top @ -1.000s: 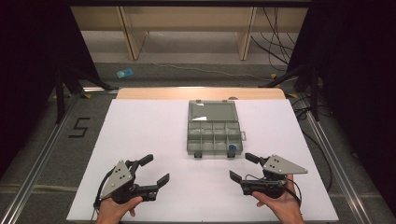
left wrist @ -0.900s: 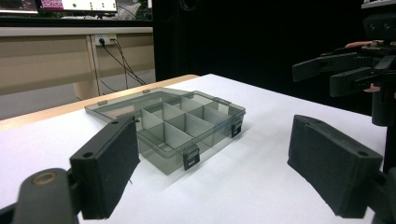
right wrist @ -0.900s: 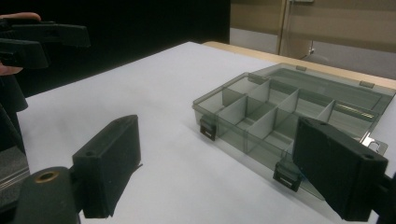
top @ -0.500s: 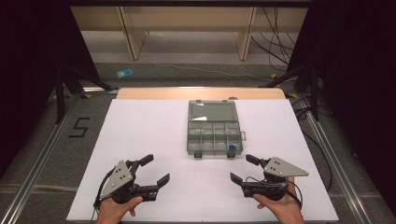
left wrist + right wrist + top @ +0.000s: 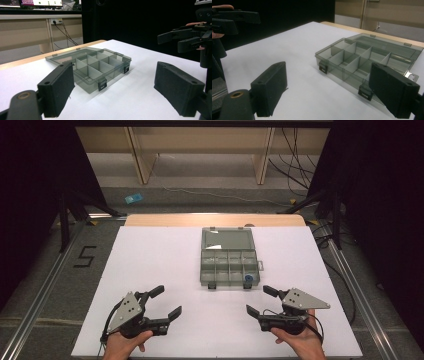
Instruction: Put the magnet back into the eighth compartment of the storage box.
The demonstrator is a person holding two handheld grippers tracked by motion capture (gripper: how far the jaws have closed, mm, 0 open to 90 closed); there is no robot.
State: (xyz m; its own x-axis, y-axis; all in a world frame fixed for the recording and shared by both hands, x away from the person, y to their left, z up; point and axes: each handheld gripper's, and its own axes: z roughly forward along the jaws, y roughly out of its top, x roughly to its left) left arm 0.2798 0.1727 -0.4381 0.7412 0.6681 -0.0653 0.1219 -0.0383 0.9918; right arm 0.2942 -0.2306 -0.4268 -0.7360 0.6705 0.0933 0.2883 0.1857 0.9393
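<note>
A translucent grey compartment box is lying open at the middle of the white table, toward its far half, with its lid folded flat behind it. Thin dividers are splitting the tray into two rows of small cells, and two dark latches are hanging along the near edge. A small blue item is sitting in the near right cell. The left gripper and the right gripper are resting in the person's hands near the table's front edge, each with its jaws spread wide and holding nothing, well apart from the box.
</note>
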